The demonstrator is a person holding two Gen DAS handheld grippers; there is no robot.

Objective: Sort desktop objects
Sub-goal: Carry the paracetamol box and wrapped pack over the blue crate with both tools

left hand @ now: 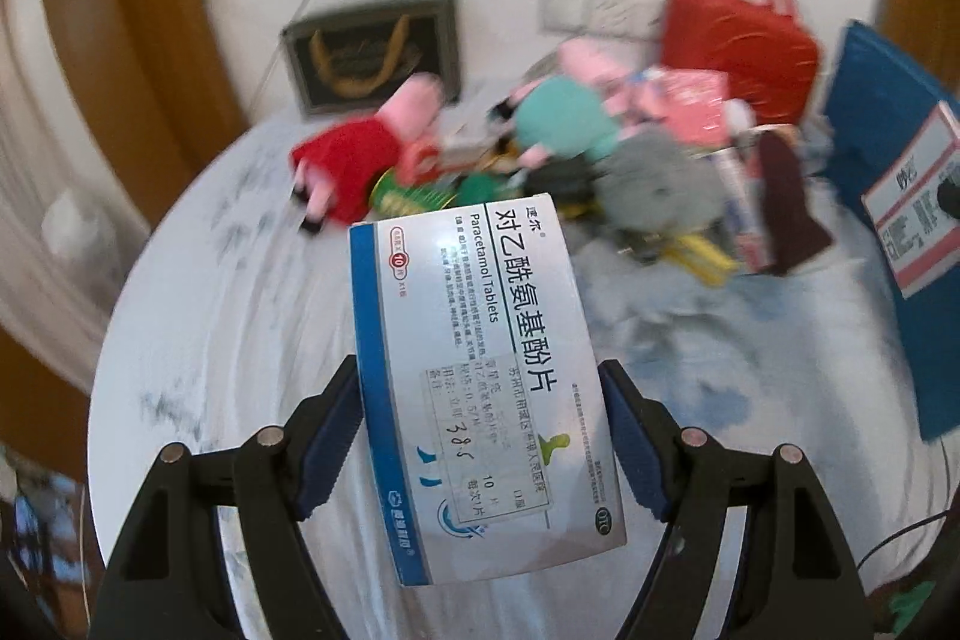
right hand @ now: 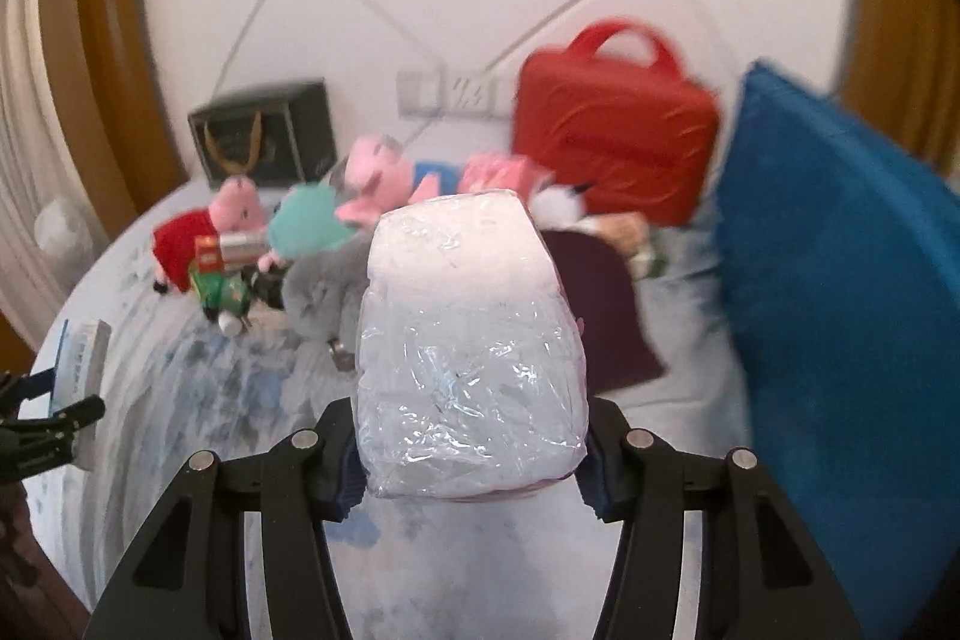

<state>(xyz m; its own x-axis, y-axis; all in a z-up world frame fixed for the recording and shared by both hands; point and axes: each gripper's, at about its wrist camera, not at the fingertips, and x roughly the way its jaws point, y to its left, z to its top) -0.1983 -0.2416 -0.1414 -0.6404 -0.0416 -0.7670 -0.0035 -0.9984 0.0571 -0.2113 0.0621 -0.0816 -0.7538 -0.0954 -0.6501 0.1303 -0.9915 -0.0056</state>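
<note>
Blue cushion (right hand: 840, 280) and red bag (right hand: 618, 124) flank a toy heap (left hand: 540, 130) on the bed (left hand: 240, 340), above which the left gripper (left hand: 480, 436) pinches a "Paracetamol Tablets" box (left hand: 480, 370) and the right gripper (right hand: 471, 451) clamps a plastic-wrapped white pack (right hand: 468, 340).

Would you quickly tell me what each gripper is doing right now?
Left gripper: shut on the paracetamol tablet box.
Right gripper: shut on the plastic-wrapped white pack.

Both wrist views angle down over one toy pile (left hand: 540, 148).
</note>
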